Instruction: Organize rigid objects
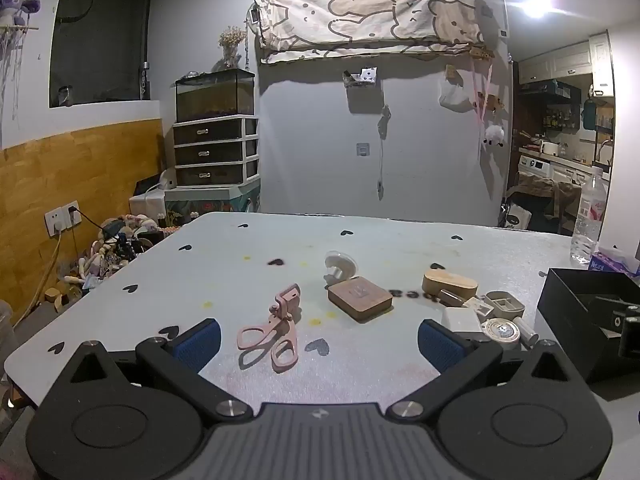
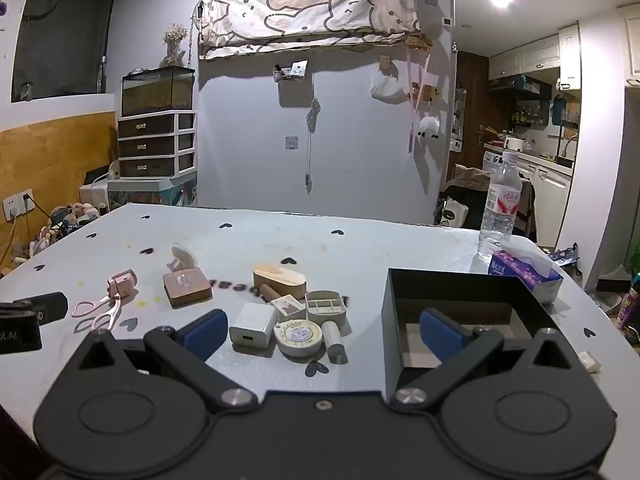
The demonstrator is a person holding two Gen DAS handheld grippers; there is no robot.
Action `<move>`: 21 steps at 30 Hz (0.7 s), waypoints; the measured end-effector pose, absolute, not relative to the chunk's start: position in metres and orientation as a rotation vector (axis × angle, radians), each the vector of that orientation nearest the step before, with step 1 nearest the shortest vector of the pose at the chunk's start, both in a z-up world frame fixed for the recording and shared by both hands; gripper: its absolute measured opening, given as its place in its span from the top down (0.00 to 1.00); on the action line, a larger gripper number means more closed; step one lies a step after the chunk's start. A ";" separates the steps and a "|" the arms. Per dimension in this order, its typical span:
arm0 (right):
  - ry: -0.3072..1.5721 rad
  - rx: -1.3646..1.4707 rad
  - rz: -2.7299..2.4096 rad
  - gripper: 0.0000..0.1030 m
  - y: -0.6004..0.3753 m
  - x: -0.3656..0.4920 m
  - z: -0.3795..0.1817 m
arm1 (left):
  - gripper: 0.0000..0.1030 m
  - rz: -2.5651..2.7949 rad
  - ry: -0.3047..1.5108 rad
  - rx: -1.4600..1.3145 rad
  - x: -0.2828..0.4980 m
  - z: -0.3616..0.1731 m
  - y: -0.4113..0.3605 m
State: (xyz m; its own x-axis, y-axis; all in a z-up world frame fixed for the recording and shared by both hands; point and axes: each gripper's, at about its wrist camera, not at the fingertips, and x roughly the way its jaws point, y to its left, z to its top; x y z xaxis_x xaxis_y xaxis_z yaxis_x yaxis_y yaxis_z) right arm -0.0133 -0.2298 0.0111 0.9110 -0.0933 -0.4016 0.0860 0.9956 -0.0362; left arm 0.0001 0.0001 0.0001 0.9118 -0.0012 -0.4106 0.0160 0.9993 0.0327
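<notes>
Small rigid items lie on the white table (image 1: pixel 240 248). A pink eyelash curler (image 1: pixel 272 332) rests just ahead of my left gripper (image 1: pixel 319 344), which is open and empty. Beyond are a brown square box (image 1: pixel 359 298), a wooden oval box (image 1: pixel 450 284), a white charger (image 1: pixel 462 318) and a round tape measure (image 1: pixel 500 330). My right gripper (image 2: pixel 324 334) is open and empty too. The charger (image 2: pixel 252 324), tape measure (image 2: pixel 300 336) and a white cylinder (image 2: pixel 334 340) lie between its fingers, untouched. Its right pad (image 2: pixel 440 334) hangs over the open black box (image 2: pixel 390 320).
A water bottle (image 2: pixel 500 204) and a purple tissue pack (image 2: pixel 524 272) stand behind the black box. A beige compartment tray (image 2: pixel 326 306) and a clear suction cup (image 2: pixel 182 258) sit among the items. The table's left edge drops to a cluttered floor (image 1: pixel 112 248).
</notes>
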 end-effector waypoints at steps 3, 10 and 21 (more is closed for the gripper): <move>0.423 -0.022 -0.094 0.00 -0.230 -0.013 0.011 | 0.00 -0.008 0.424 0.039 0.000 0.000 0.000; 0.423 -0.020 -0.094 0.00 -0.229 -0.013 0.010 | 0.00 -0.005 0.423 0.041 0.000 0.000 -0.002; 0.425 -0.019 -0.094 0.00 -0.229 -0.013 0.010 | 0.00 -0.009 0.424 0.034 0.000 0.000 0.000</move>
State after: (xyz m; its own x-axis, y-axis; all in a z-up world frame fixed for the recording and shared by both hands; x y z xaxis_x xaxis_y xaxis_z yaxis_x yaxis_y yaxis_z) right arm -0.0125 -0.2291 0.0101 0.9066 -0.0948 -0.4112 0.0871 0.9955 -0.0377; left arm 0.0001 0.0000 0.0001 0.9113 -0.0020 -0.4118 0.0163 0.9994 0.0314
